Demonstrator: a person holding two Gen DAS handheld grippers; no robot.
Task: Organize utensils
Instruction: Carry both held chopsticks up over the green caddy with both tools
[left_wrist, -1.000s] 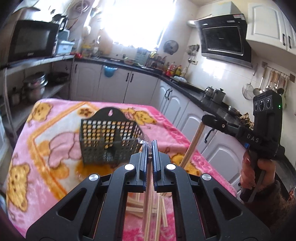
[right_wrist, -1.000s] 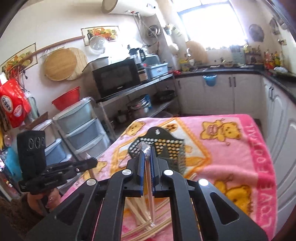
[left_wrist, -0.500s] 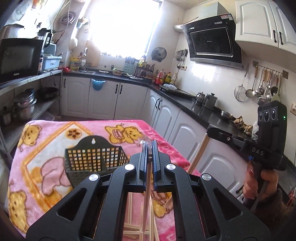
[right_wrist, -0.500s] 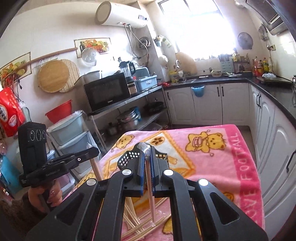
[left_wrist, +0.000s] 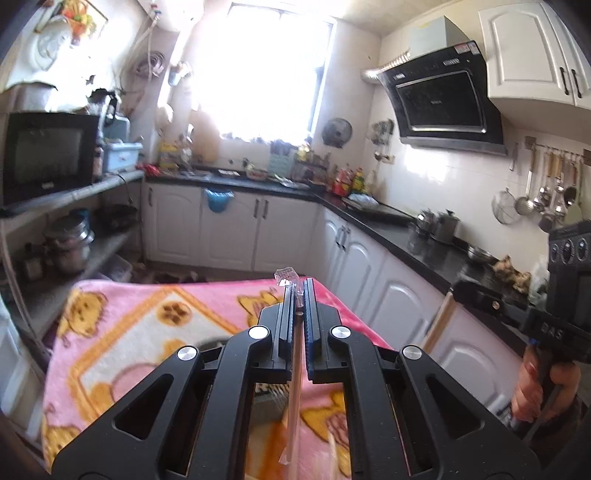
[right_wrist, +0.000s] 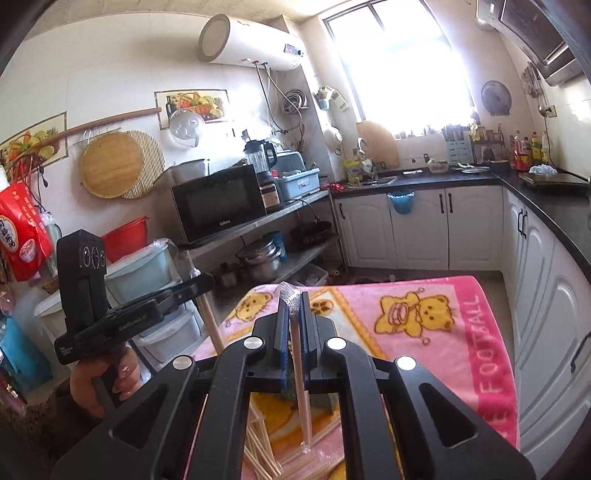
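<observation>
Clamped upright for dropping end-first into the holder (judged), one wrapped chopstick (left_wrist: 293, 387) is held by the left gripper (left_wrist: 299, 314), another (right_wrist: 301, 384) by the right gripper (right_wrist: 293, 317).

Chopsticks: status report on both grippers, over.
Left gripper shut on a wrapped chopstick. Right gripper shut on another. Loose chopsticks on blanket below. Basket mostly hidden.

Both grippers raised higher, basket (right_wrist: 325, 400) (formerly ahead) now beneath fingers (right_wrist: 282, 332), mostly hidden
</observation>
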